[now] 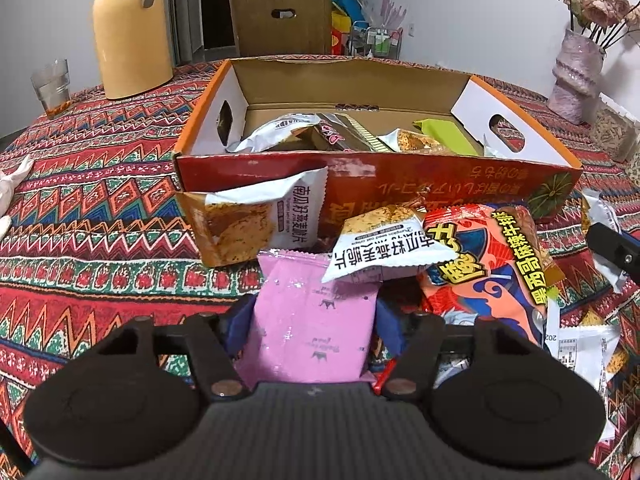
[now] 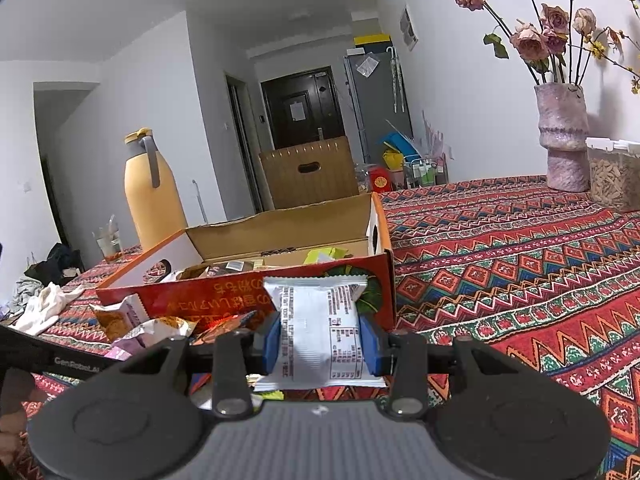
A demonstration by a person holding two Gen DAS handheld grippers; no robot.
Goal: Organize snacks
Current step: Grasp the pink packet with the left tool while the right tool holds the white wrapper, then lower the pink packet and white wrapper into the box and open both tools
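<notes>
- Left tongs [image 1: 314, 320] clamped on a pink packet [image 1: 310, 328], blue pads pressing its two long edges; grip sideways, likely so the flat pouch can be lifted clear of the pile without crushing.
- Pink packet glossy film, small printed figures, crimped top seam, slightly puffed; top corner tucked under a white oat-crisp packet [image 1: 384, 248], so a snag on lifting seems possible.
- Right tongs [image 2: 320, 344] clamped on a white packet [image 2: 320, 328], back side up with its nutrition table showing; held off the desk, just before the box's [image 2: 248, 288] red front wall, seemingly ready for a drop over the rim.
- White packet matte film, saw-tooth seal at the top, pillow-shaped.
- Box shallow corrugated card, orange-red print outside, plain brown inside, oval hand-holes in the white end walls; several snacks already inside, among them a green carton [image 1: 444, 132] and foil wrappers.
- Loose pile on the desk before the box: another oat-crisp packet [image 1: 264, 216] leaning on the front wall, a large orange bag [image 1: 492, 264] crinkled and shiny.
- Woven-pattern cloth [image 2: 520, 264] over the desk, soft and grippy-looking, so packets lie where put.
- Sorting judged roughly midway.
</notes>
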